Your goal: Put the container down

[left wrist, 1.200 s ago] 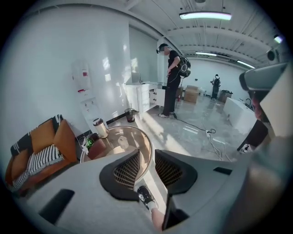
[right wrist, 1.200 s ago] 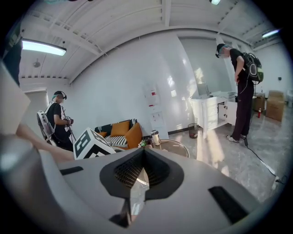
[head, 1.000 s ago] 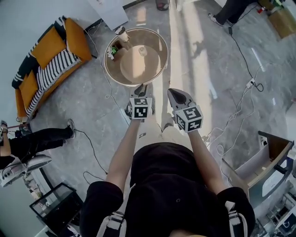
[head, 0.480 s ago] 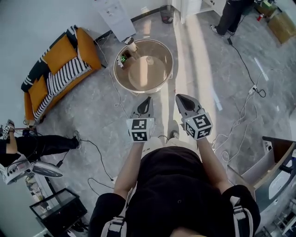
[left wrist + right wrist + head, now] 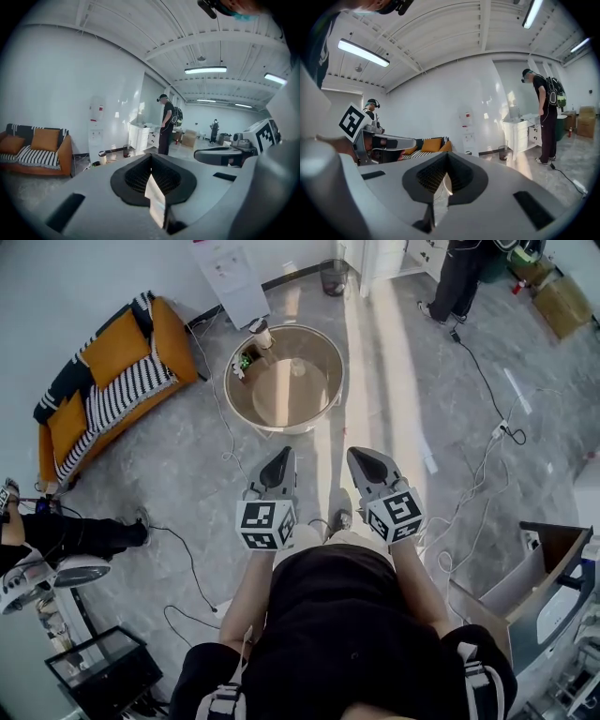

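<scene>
The floor [image 5: 178, 484] is glossy grey stone-look tile, and the round desk [image 5: 291, 399] has a shiny, glass-like brown top. The sofa [image 5: 112, 348] is orange cloth under a striped woven throw [image 5: 127, 395]. The left claw [image 5: 278, 456] and right claw [image 5: 360, 455] are matt grey plastic.

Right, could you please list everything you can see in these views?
round glass-topped table with brassy rim: one, brown-gold, on the floor ahead.
small pale cup: one, whitish, table's far-left edge.
small green object: one, green, table's left edge.
orange sofa with striped throw: one, orange and black-white, left wall.
dark waste bin: one, dark, far wall.
brown cardboard box: one, brown, far right.
floor cables: several, black and white, grey floor.
standing bystander: one, dark clothes, far right.
bystander at the left edge: one, dark trousers, low down.
left tongs: one, grey, black-tipped, shut, empty.
right tongs: one, grey, black-tipped, shut, empty.
</scene>
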